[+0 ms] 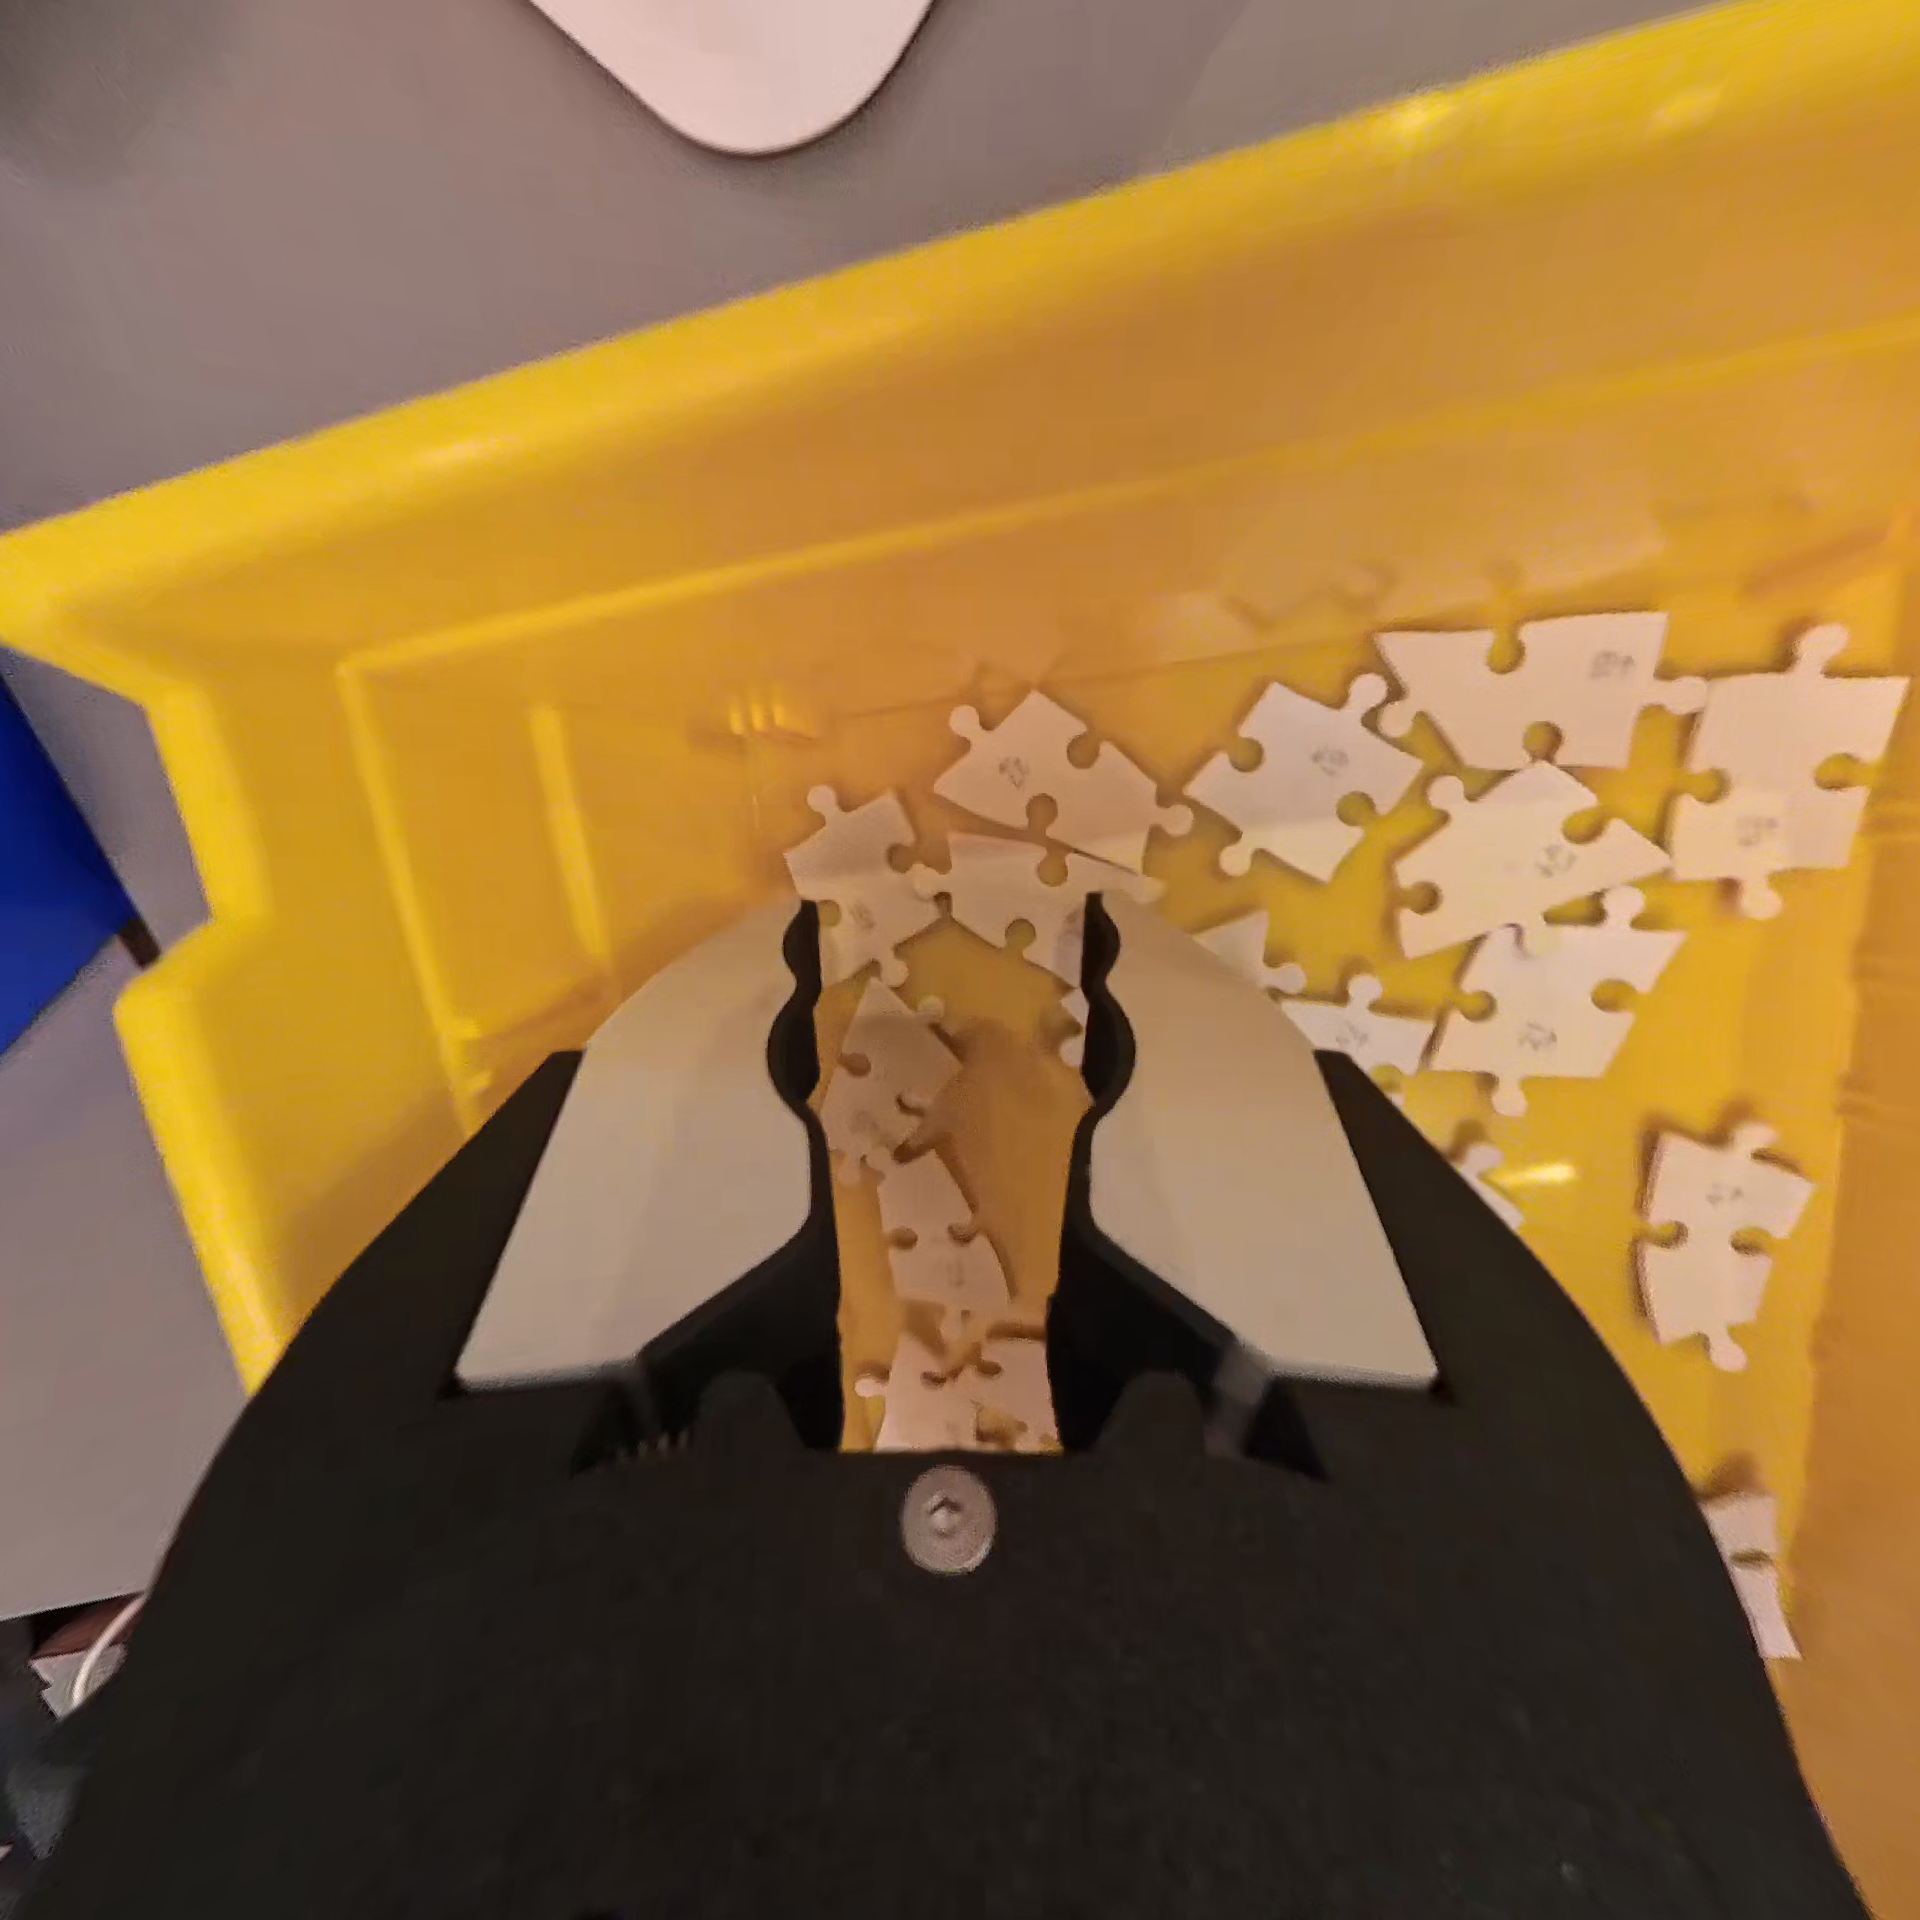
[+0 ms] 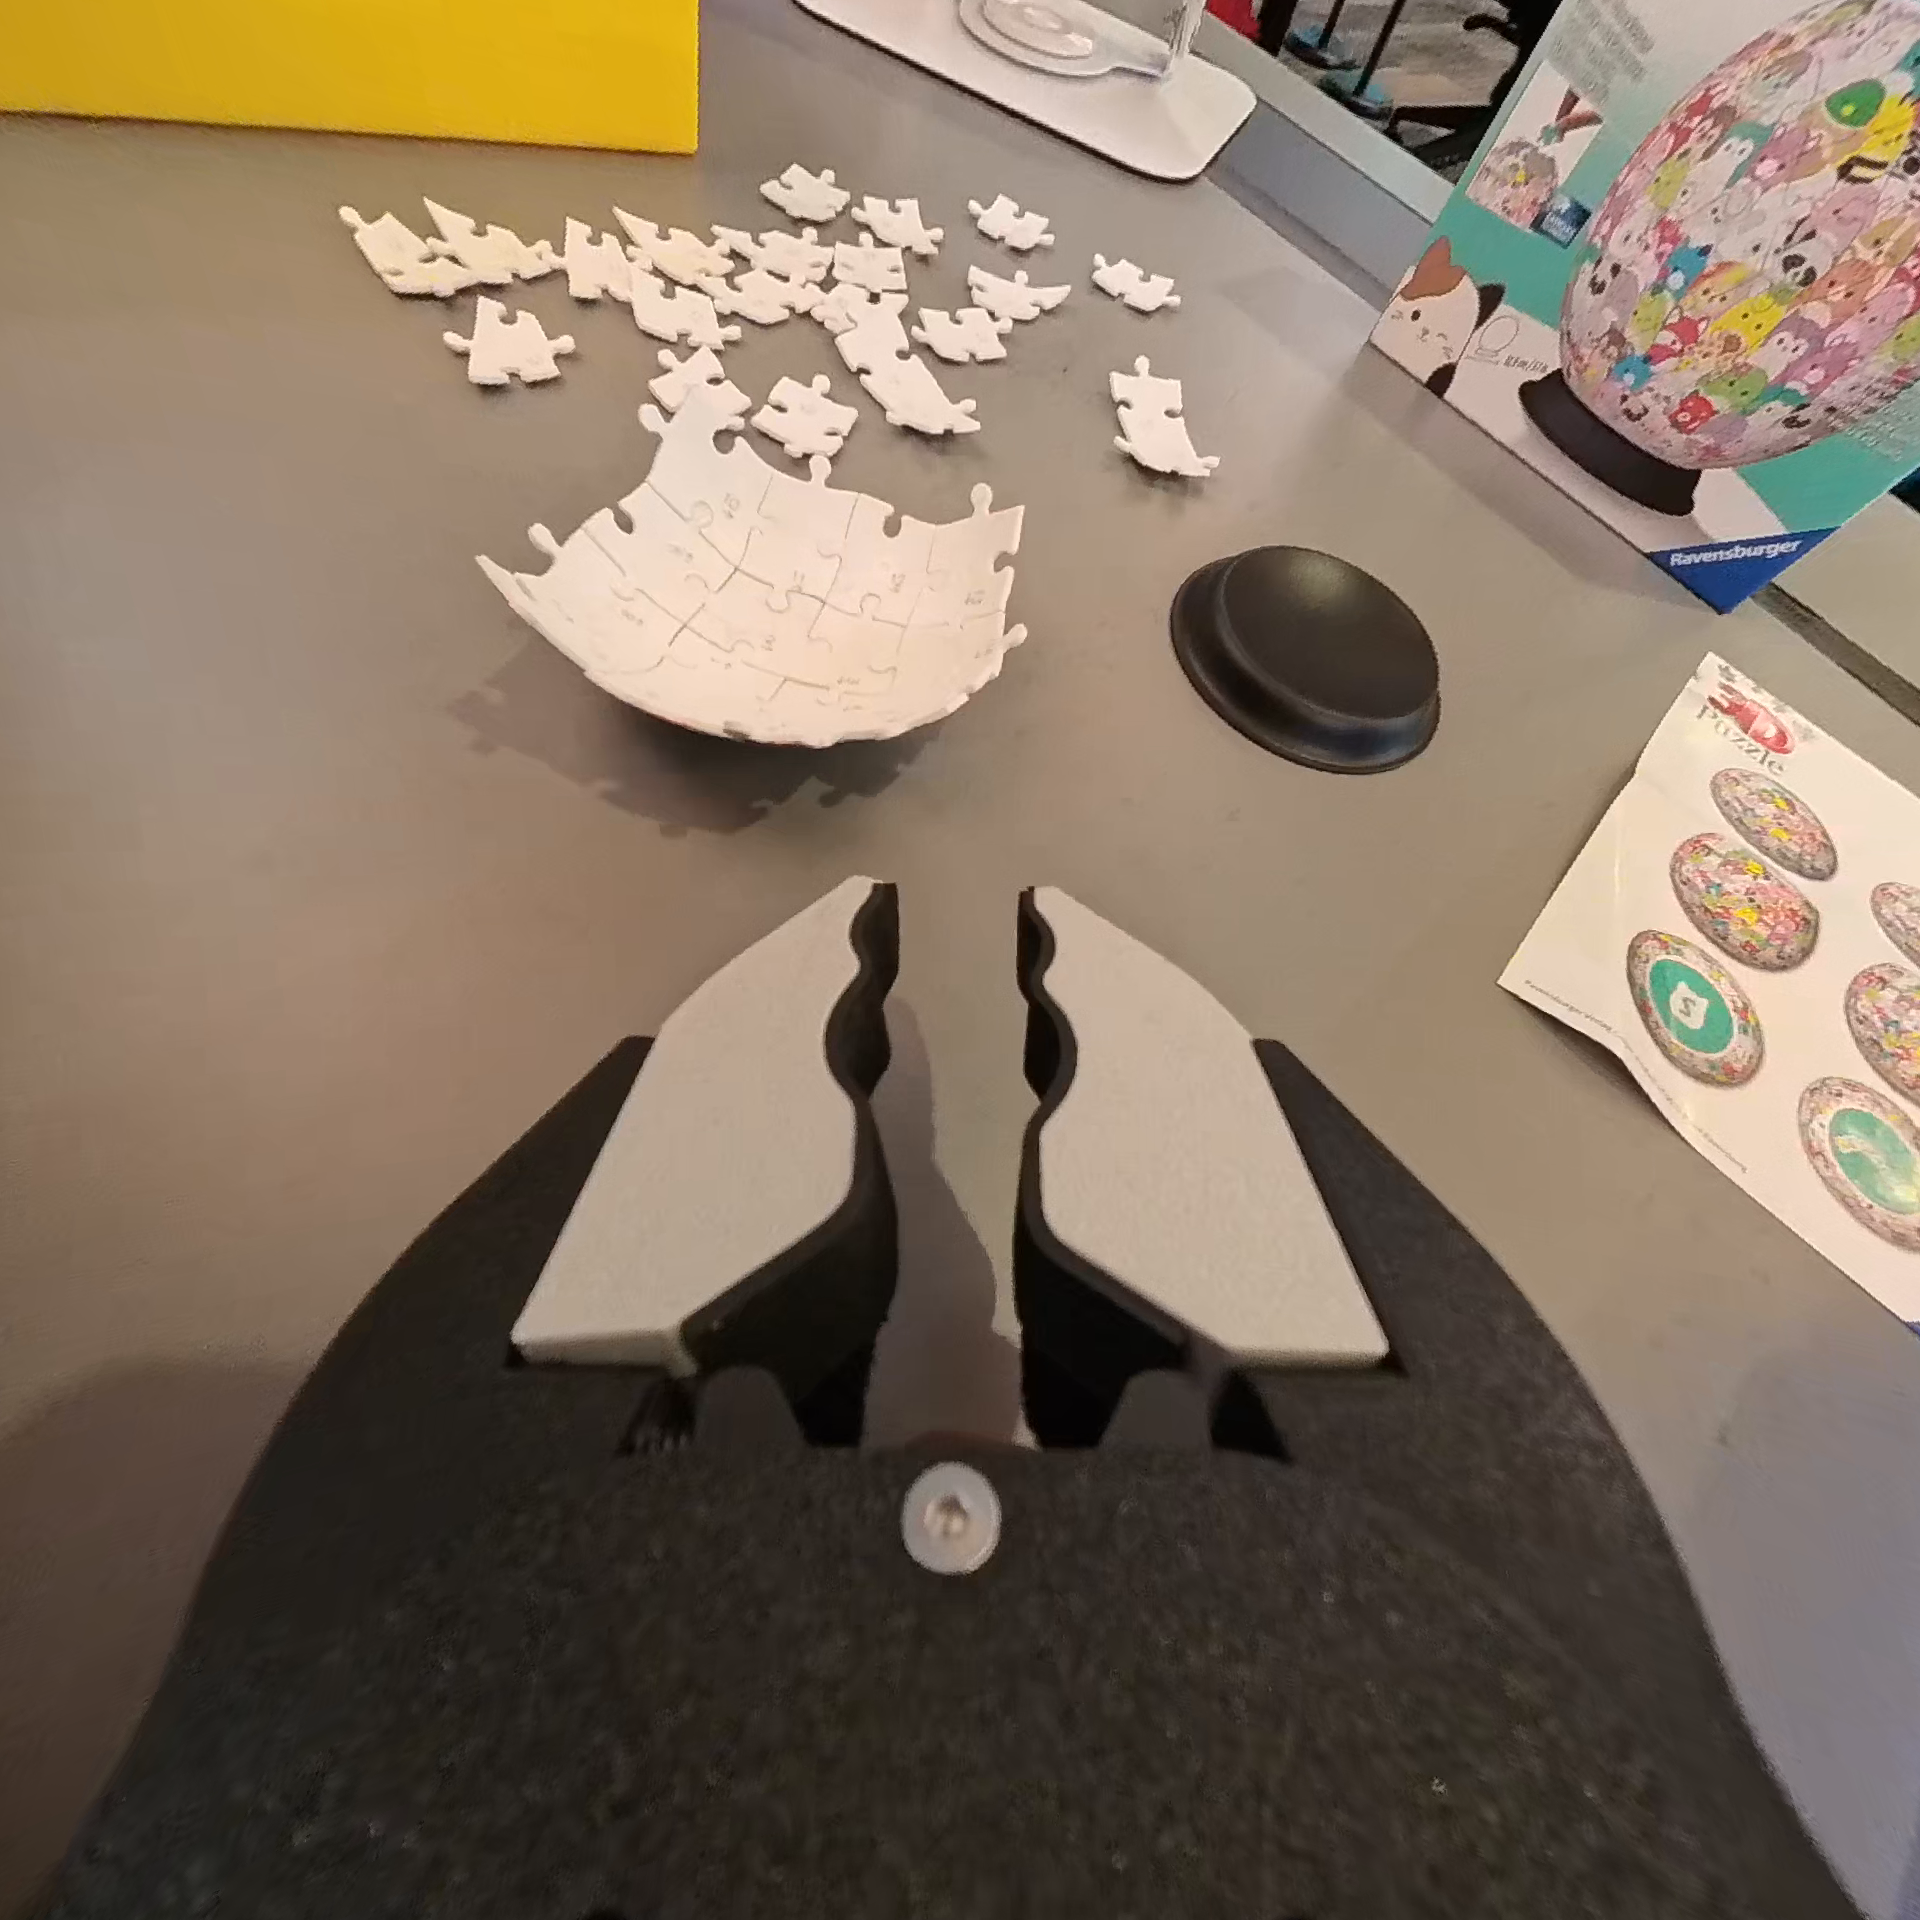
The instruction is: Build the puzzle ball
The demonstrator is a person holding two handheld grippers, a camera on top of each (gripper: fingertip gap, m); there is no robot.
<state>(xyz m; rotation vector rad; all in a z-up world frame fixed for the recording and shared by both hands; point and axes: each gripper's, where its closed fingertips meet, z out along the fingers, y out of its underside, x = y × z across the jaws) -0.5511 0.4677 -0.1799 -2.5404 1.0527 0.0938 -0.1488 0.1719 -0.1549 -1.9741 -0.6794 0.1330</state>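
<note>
Right wrist view shows my bowl-shaped partial shell (image 2: 769, 613) on the counter (image 2: 260, 831), many loose pieces (image 2: 727, 281) beyond it unplaced, both tongs (image 2: 958, 914) open and empty.

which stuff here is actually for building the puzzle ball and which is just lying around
For the job:
- half-built white shell
- loose white pieces on the table
- more pieces in the yellow bin
- black stand
- instruction sheet
- puzzle box

Lying about:
- white pad
- clear container
</note>
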